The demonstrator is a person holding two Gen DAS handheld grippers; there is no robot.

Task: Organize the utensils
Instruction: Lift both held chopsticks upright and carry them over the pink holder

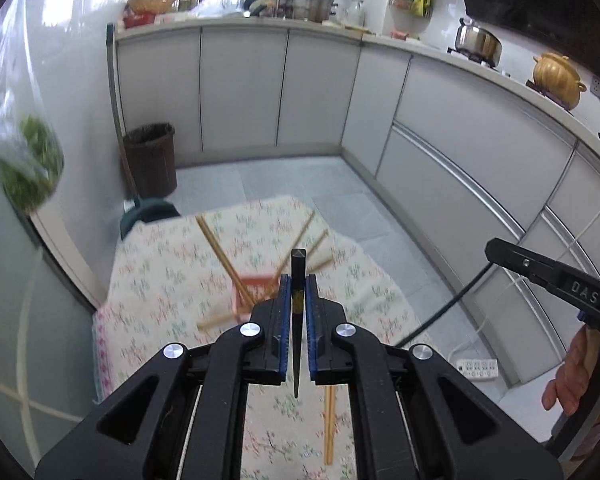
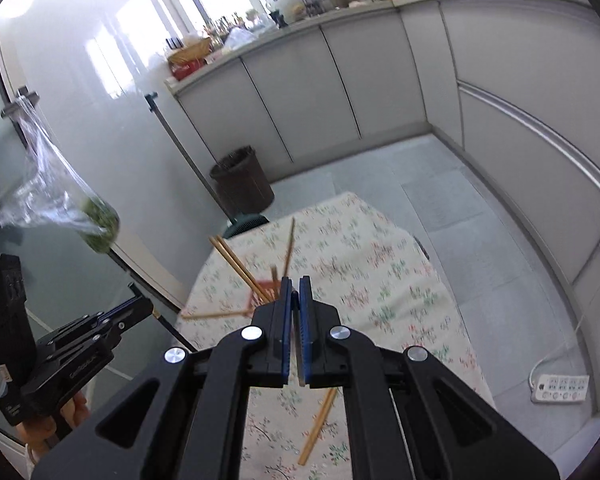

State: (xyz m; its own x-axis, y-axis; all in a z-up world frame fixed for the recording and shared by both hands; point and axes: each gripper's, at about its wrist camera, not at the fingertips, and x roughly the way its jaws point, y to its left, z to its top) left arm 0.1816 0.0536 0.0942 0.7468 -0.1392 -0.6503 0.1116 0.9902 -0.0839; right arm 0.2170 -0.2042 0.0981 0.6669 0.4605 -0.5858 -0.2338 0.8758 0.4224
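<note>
Chopsticks (image 1: 220, 246) lie scattered around a red holder (image 1: 254, 294) mid-desk (image 1: 160, 280). The left gripper (image 1: 299, 292) pinches one black chopstick (image 1: 299, 280); the right gripper (image 2: 295, 300) has its jaws closed, seemingly empty. Likely next: lower it into the holder.

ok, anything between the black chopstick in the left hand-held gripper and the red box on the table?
Nothing separate lies between the black chopstick in the left hand-held gripper and the red box. But wooden chopsticks stick out of the box, crossed and crowding its opening.
</note>
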